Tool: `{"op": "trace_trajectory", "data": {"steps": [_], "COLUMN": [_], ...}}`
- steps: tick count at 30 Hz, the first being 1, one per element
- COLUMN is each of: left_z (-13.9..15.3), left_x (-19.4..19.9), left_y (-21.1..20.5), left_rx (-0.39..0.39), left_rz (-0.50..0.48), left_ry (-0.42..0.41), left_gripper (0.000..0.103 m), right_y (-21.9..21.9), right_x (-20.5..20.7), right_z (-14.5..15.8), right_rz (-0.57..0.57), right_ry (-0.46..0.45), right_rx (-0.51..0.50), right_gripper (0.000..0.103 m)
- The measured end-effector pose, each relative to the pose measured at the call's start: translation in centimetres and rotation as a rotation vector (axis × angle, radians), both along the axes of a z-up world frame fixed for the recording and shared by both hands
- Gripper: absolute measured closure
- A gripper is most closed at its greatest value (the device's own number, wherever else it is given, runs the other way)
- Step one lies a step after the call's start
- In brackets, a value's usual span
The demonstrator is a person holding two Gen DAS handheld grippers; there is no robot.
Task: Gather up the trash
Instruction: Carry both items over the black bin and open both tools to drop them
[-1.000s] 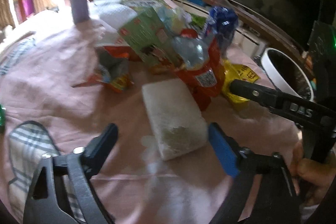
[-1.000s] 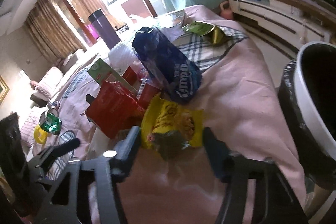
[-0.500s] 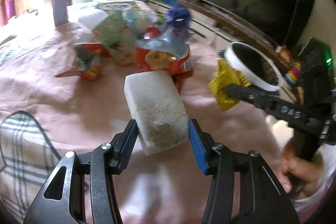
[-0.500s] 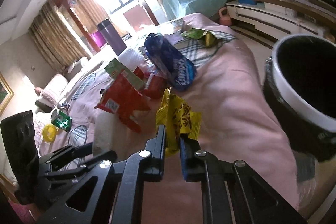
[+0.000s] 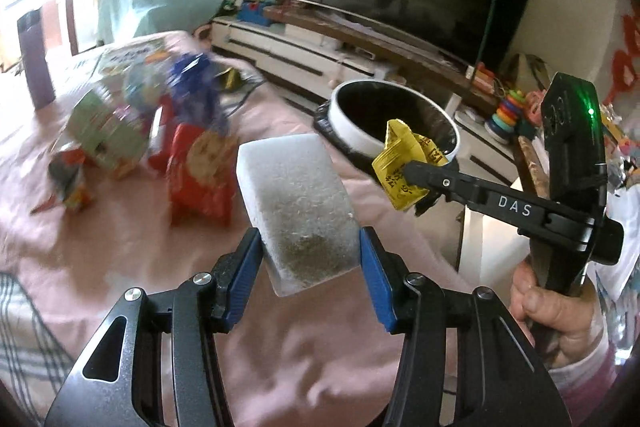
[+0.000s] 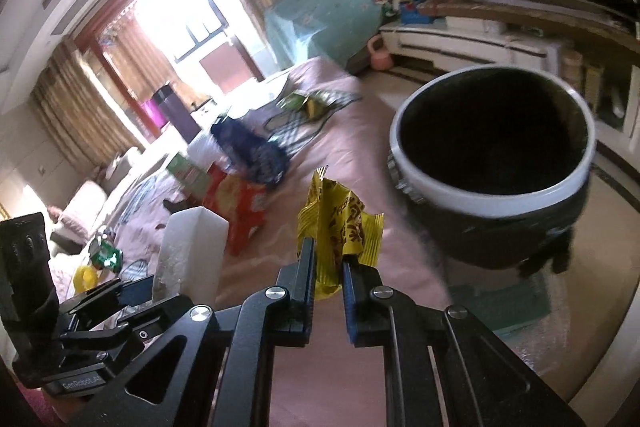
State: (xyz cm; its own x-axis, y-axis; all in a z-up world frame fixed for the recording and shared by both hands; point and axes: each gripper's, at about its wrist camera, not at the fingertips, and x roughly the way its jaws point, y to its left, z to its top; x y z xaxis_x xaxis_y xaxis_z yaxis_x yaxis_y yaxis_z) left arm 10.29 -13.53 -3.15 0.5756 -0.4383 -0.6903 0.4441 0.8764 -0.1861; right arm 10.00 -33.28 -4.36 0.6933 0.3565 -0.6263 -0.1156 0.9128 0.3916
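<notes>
Up front in the left wrist view, the left gripper (image 5: 311,259) has its blue fingers (image 5: 376,281) clamped on a white foam block (image 5: 296,203), lifted off the pink surface (image 5: 120,251). Off to the right, the right gripper (image 5: 412,173) pinches a yellow wrapper (image 5: 400,163) right in front of the white-rimmed trash bin (image 5: 352,131). More snack bags (image 5: 200,167) sit on the surface behind.

Over in the right wrist view, the right gripper (image 6: 328,269) is squeezed tight on the yellow wrapper (image 6: 336,223), bin (image 6: 492,187) close on the right. The foam block (image 6: 192,251) shows at the left.
</notes>
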Motion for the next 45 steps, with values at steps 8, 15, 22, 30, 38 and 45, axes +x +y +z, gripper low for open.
{"op": "trace_trajectory", "data": {"steps": [8,15,22,30,38,45], "left_z": [0.5,0.9,0.6,-0.4,-1.0,0.0], "left_x": [3.8,6.9,9.6,12.0,12.2,10.0], "left_y": [-4.8,-8.9,-12.3,-14.7,-14.3,-10.8], "left_rx": [-0.001,-0.001,0.006,0.011,0.008,-0.037], "left_rz": [-0.052,-0.091,-0.123,-0.143,-0.124,-0.082], "left_ry": [0.007,0.012,0.032,0.067,0.088,0.062], "left_gripper": [0.054,0.053,0.053,0.048,0.022,0.021], "right_y": [-4.8,-8.3,-11.0,-13.0,-13.8,-13.2], "right_x": [1.3,4.0,6.1,8.1,8.2,7.1], "right_z": [1.0,1.6,1.8,0.9,0.8,1.7], "right_rz": [-0.098,-0.144,-0.172,-0.188,-0.213,-0.23], "right_ry": [-0.019,-0.009,0.0,0.038,0.037,0.003], "right_rx": [-0.012,-0.041,-0.057,-0.052,-0.046,-0.027], "right_gripper": [0.091,0.091,0.089,0.087,0.051,0.036]}}
